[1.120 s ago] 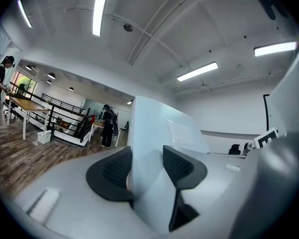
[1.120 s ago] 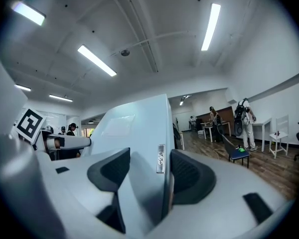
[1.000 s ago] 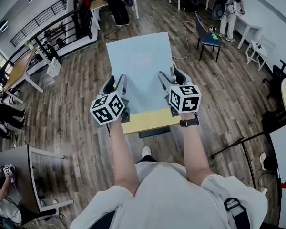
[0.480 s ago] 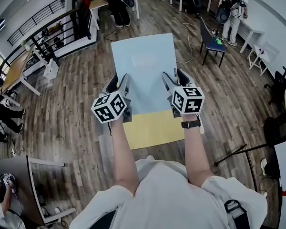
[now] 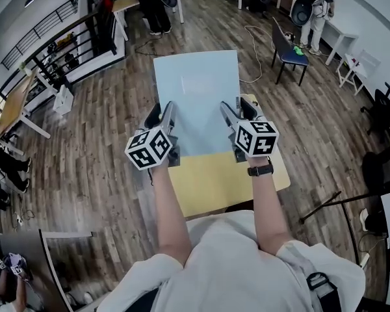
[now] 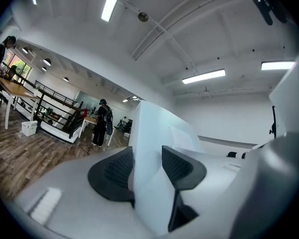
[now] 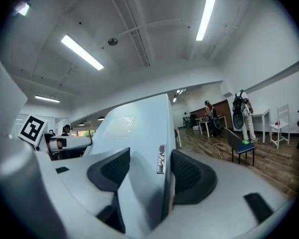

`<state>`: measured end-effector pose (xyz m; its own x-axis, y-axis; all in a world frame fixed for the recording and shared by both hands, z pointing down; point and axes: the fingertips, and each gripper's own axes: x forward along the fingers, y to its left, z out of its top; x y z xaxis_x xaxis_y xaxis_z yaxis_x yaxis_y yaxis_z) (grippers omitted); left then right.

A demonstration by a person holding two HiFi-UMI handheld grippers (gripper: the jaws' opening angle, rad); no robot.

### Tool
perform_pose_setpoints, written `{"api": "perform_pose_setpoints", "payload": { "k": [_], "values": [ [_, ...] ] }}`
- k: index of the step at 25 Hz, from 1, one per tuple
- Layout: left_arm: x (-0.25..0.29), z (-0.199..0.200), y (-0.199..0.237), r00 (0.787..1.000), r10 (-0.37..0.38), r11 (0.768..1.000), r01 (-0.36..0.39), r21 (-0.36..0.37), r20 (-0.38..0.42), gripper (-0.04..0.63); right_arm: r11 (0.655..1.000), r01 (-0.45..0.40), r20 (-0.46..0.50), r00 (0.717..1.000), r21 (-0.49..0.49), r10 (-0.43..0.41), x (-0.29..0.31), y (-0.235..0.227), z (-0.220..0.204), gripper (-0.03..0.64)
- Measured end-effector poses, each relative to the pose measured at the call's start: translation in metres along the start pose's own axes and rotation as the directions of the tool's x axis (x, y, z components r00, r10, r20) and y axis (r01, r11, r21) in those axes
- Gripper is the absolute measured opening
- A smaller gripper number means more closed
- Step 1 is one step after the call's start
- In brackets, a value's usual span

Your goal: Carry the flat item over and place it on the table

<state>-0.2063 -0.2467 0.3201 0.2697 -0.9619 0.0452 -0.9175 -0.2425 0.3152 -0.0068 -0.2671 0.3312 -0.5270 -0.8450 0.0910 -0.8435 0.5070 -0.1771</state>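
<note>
1. Jaws of the left gripper [image 5: 162, 111] are closing, with the left edge of the flat panel [image 5: 196, 90] between the pads.
2. Pale blue, the flat panel spans both grippers above the yellow table [image 5: 214, 181], its far end out over the wood floor [image 5: 104, 161].
3. The right gripper [image 5: 235, 106] clamps the panel's right edge.

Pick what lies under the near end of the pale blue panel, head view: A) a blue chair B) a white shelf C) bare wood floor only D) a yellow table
D: in the head view the yellow table shows just past the near edge of the pale blue panel and runs on beneath it, with a strip of it also showing at the panel's right edge.
</note>
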Motion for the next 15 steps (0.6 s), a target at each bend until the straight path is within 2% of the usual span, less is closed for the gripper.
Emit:
{"api": "perform_pose_setpoints", "payload": {
  "k": [6, 15],
  "values": [
    [0.026, -0.048, 0.027, 0.995, 0.036, 0.996, -0.044, -0.078, -0.093, 0.19, 1.0, 0.028, -0.111, 0.993, 0.001, -0.028, 0.026, -0.019, -0.041, 0.259],
    [0.059, -0.114, 0.056, 0.972, 0.116, 0.984, -0.14, -0.111, -0.203, 0.19, 0.999, 0.036, -0.246, 0.969, 0.033, -0.027, 0.064, -0.05, -0.109, 0.259]
  ]
}}
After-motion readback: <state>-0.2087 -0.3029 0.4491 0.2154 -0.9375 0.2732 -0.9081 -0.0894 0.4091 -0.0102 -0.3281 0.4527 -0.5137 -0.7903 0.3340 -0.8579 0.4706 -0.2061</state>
